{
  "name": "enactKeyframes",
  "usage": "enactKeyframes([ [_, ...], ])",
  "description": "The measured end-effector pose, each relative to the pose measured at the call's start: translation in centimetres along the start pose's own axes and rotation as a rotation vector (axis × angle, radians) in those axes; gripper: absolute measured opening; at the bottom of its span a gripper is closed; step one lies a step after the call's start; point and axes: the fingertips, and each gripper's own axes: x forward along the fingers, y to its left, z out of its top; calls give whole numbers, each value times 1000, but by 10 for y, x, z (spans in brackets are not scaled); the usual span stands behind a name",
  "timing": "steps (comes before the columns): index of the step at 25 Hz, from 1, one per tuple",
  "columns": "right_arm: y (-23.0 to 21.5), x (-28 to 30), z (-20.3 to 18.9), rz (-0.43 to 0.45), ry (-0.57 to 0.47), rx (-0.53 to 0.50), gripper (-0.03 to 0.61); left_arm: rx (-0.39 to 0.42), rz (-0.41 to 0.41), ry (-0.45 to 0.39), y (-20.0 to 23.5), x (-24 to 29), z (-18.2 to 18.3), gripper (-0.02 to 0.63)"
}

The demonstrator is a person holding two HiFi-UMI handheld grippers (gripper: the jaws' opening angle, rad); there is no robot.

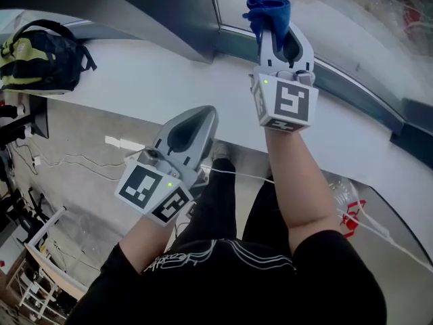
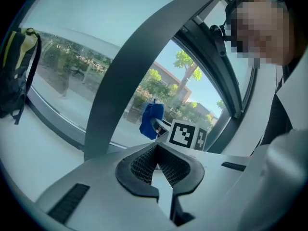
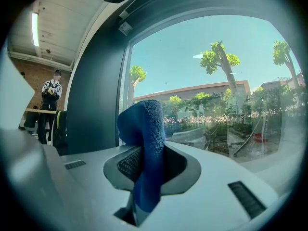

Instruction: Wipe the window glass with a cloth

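A blue cloth (image 1: 266, 11) is pinched in my right gripper (image 1: 274, 24), which is shut on it and held up close to the window glass (image 1: 352, 19). In the right gripper view the cloth (image 3: 144, 138) sticks up out of the jaws in front of the glass (image 3: 216, 76); I cannot tell whether it touches the pane. My left gripper (image 1: 205, 116) hangs lower and to the left over the white sill (image 1: 155, 80), shut with nothing in it. In the left gripper view its pads (image 2: 144, 165) meet, and the cloth (image 2: 151, 120) shows ahead beside the right gripper's marker cube.
A wide dark pillar (image 1: 169, 9) divides the window left of the cloth. A black and yellow backpack (image 1: 40, 53) lies on the sill at far left. Cables run over the floor (image 1: 74, 161) below. A clear plastic bottle (image 1: 345, 198) lies by the person's right leg.
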Motion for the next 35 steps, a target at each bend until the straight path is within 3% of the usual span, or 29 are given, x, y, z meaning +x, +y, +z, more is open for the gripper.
enactKeyframes([
  [17, -166, -92, -17, -101, 8, 24, 64, 29, -124, 64, -132, 98, -44, 6],
  [35, -367, -211, -49, -252, 26, 0, 64, 48, -225, 135, -282, 190, -124, 6],
])
